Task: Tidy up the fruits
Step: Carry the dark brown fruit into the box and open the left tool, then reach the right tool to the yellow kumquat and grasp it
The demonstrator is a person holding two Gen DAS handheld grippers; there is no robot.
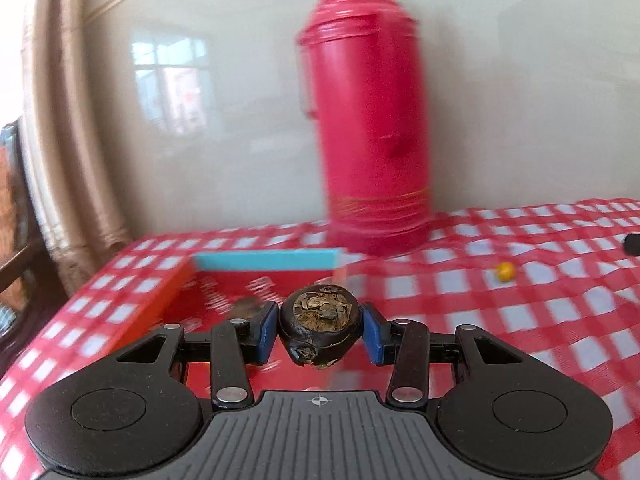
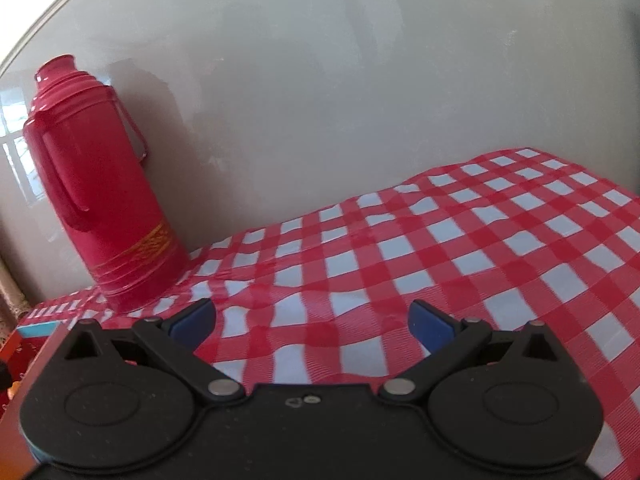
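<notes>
Fruit (image 1: 319, 329), dark-skinned with a dry, flaky patch on top, is clamped between the blue pads (image 1: 269, 332) of the left gripper (image 1: 320, 334) and carried clear of the cloth, above the near right corner of a red box (image 1: 160, 300) with a turquoise far wall. The step in hand is judged to be the transfer of this fruit into the box; another dark fruit (image 1: 249, 305) appears to lie inside already, at ten o'clock from the held one, though blur makes this uncertain. A short shift toward nine o'clock, a lowering and a release would be called for next. A small yellow fruit (image 1: 505, 271) is left on the cloth at two o'clock, well apart. The right gripper (image 2: 312, 326) is spread wide and empty over bare cloth. The table is covered by a red-and-white checked cloth (image 2: 460, 248), slightly rippled. A red thermos (image 2: 100, 188) is stood at the back against a glossy pale wall (image 2: 360, 80), in which a window is reflected.
</notes>
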